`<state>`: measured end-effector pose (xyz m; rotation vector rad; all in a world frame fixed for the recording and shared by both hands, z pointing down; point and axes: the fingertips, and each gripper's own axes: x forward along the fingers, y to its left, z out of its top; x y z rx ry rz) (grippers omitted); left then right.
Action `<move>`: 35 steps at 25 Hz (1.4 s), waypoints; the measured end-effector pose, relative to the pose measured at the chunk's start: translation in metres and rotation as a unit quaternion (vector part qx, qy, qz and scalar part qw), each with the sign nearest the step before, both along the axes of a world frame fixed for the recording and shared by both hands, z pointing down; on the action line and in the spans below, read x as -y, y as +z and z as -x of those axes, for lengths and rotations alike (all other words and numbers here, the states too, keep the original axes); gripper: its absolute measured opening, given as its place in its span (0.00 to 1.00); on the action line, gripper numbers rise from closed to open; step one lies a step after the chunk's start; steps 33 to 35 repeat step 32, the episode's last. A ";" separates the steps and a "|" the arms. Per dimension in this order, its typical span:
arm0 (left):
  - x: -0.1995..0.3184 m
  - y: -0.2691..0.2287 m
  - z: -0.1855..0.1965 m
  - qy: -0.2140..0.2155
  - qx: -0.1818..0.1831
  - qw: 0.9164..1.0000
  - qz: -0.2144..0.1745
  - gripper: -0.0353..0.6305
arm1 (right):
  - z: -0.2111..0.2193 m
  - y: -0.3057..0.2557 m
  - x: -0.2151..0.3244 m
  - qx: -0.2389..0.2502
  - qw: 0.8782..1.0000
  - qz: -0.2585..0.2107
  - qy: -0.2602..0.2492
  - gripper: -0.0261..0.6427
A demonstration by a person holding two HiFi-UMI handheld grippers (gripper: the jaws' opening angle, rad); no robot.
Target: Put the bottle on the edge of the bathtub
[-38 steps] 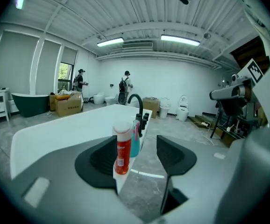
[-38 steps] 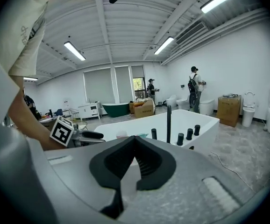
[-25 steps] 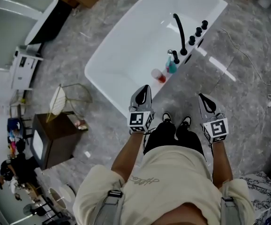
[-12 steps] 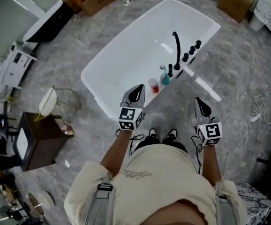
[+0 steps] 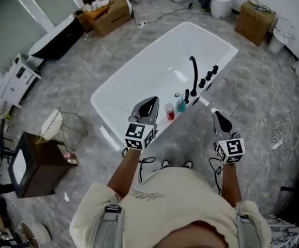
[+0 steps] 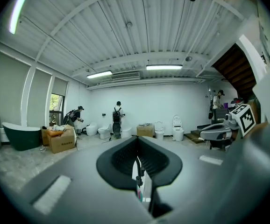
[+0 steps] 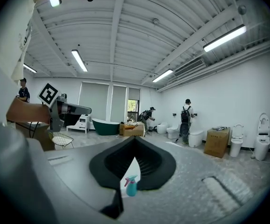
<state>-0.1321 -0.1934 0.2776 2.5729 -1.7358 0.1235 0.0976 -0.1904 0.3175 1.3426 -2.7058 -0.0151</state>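
A teal spray bottle (image 5: 180, 105) stands on the near rim of the white bathtub (image 5: 141, 63), between a red-and-clear bottle (image 5: 170, 111) and the black faucet (image 5: 193, 76). My left gripper (image 5: 153, 100) hovers over the tub's near corner, just left of the red-and-clear bottle, shut and empty. In the left gripper view its jaws (image 6: 137, 146) leave only a thin slit. My right gripper (image 5: 217, 114) is over the floor to the right of the tub, shut and empty. Below its closed tips (image 7: 135, 143), the right gripper view shows the teal spray bottle (image 7: 131, 186).
Three black knobs (image 5: 208, 75) line the rim beyond the faucet. Cardboard boxes (image 5: 110, 14) (image 5: 253, 14), a dark tub (image 5: 56, 35), a wire chair (image 5: 54, 125), a brown cabinet (image 5: 35, 164) and a floor cable (image 5: 258, 115) surround the bath. People (image 6: 117, 120) stand far off.
The head view has tipped up and drawn back, so the tub and bottles look smaller and farther. Both grippers stay shut and empty, held in front of the body.
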 end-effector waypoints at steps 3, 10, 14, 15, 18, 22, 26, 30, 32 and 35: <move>-0.001 -0.006 0.010 -0.004 -0.010 1.000 -0.007 0.08 | 0.005 -0.009 0.000 -0.002 1.000 -0.010 0.001 0.04; -0.006 0.014 0.024 -0.018 -0.015 1.000 0.015 0.08 | 0.007 -0.001 -0.008 -0.014 1.000 -0.001 0.007 0.04; -0.007 0.019 0.022 -0.011 -0.017 1.000 0.018 0.08 | 0.007 0.003 -0.012 -0.014 1.000 0.003 0.009 0.04; -0.007 0.018 0.021 -0.009 -0.015 1.000 0.016 0.08 | 0.008 0.004 -0.013 -0.015 1.000 0.004 0.008 0.04; -0.006 0.016 0.019 -0.004 -0.012 1.000 0.009 0.08 | 0.010 0.005 -0.013 -0.022 1.000 0.005 0.006 0.04; -0.004 0.016 0.014 0.000 -0.011 1.000 0.009 0.08 | 0.007 0.003 -0.010 -0.024 1.000 0.003 0.008 0.04; -0.002 0.018 0.015 -0.002 -0.009 1.000 0.010 0.08 | 0.003 0.004 -0.005 -0.024 1.000 0.003 0.013 0.04; -0.001 0.017 0.016 -0.001 -0.010 1.000 0.007 0.08 | 0.003 0.005 -0.003 -0.029 1.000 0.003 0.011 0.04; -0.001 0.014 0.015 0.000 -0.006 1.000 0.003 0.08 | 0.003 0.006 -0.003 -0.028 1.000 0.003 0.009 0.04; -0.001 0.014 0.015 0.000 -0.006 1.000 0.003 0.08 | 0.003 0.006 -0.003 -0.028 1.000 0.003 0.009 0.04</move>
